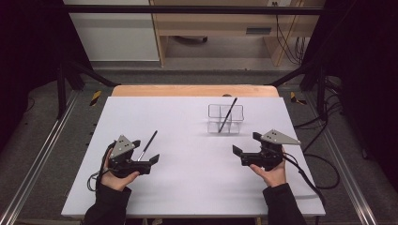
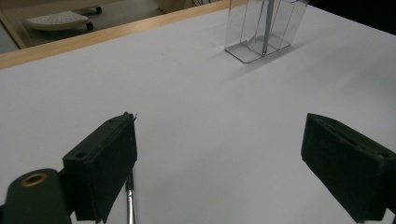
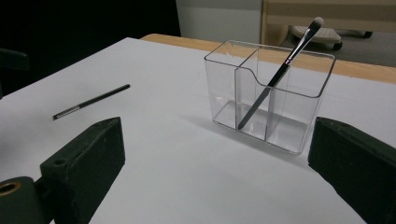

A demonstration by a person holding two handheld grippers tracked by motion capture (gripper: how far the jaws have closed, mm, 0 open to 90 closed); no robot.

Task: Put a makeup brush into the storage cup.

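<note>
Left gripper (image 1: pixel 147 150), jaws spread wide and empty, rests on the white tabletop (image 1: pixel 187 187) with a loose brush (image 1: pixel 147 146) lying just beside its left jaw. Right gripper (image 1: pixel 244 144), likewise open and empty, faces the clear organizer (image 3: pixel 268 93) ahead, where a second brush (image 3: pixel 280 72) leans.

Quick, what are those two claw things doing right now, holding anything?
Left gripper: open, holding nothing; a thin brush lies on the table beside it.
Right gripper: open, holding nothing, facing the clear organizer.
</note>
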